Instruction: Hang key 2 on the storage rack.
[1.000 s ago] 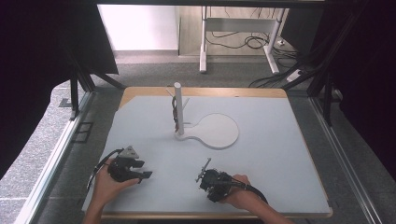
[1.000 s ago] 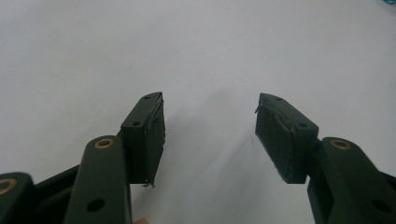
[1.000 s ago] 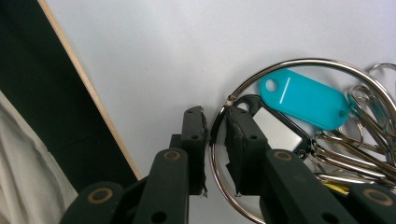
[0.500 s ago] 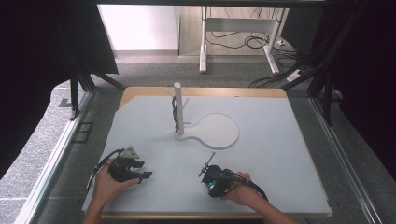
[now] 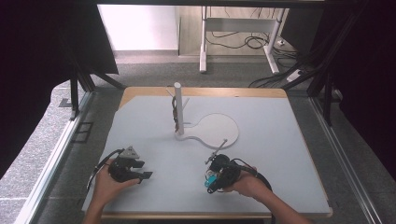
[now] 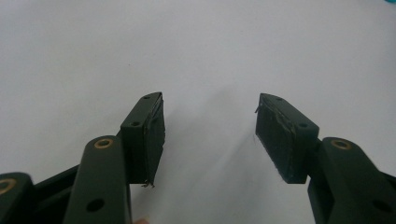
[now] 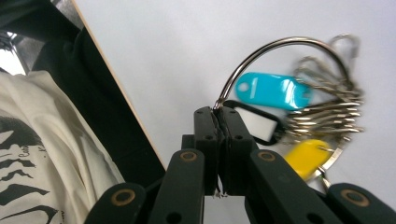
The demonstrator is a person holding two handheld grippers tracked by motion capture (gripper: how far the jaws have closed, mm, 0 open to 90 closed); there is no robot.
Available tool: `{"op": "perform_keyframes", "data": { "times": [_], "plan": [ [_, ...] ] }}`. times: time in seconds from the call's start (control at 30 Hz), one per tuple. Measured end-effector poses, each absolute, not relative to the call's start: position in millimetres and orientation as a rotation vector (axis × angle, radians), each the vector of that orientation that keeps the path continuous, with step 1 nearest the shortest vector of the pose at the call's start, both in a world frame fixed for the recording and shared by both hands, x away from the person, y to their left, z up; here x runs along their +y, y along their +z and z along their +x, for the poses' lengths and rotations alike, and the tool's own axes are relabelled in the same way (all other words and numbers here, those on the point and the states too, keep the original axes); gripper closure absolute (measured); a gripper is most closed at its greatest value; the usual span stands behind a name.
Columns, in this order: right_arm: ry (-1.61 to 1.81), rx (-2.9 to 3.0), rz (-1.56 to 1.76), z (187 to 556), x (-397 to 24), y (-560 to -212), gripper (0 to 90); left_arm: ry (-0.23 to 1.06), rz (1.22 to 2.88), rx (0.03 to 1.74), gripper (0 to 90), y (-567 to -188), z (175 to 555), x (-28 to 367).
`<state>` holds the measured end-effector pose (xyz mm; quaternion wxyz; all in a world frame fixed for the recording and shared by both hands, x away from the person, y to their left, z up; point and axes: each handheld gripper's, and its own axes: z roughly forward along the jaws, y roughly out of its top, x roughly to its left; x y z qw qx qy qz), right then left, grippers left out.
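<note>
Left tool [image 5: 140, 171]: resting low on the white counter [image 5: 280, 154] in the person's left hand [image 5: 109, 182], jaws standing part-way apart with nothing between the pads [image 6: 154, 135].

White post stand [image 5: 178, 112] with round base plate [image 5: 217, 130]: standing up-counter, between the two tools and beyond both, well apart from the left tool, nearer the right.

Right tool [image 5: 211, 183]: gripped in the right hand [image 5: 245, 184], its jaws having just been closing and now pinching the large metal key ring [image 7: 275, 49].

Key ring load: turquoise tag [image 7: 273, 91], white tag in black frame [image 7: 256, 122], yellow tag [image 7: 308, 158] and metal keys [image 7: 327, 116], hanging just past the right tool's tips, over the counter.
</note>
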<state>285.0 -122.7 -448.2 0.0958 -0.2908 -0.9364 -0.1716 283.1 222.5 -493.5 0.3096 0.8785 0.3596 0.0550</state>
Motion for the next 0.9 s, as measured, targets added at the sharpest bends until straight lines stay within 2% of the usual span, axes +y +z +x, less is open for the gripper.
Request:
{"op": "perform_keyframes", "data": {
  "times": [0.53, 0.9],
  "plan": [
    [-0.533, -2.792, -1.027, 316.9, -160.1, -417.7, 86.7, 0.111, 2.276, 0.984, 42.7, -496.3, 284.7, 231.3],
    [-0.328, -2.902, -1.086, 333.2, -161.4, -415.5, 84.9, 0.109, 2.271, 0.984, 42.7, -496.2, 284.1, 231.4]
  ]
}}
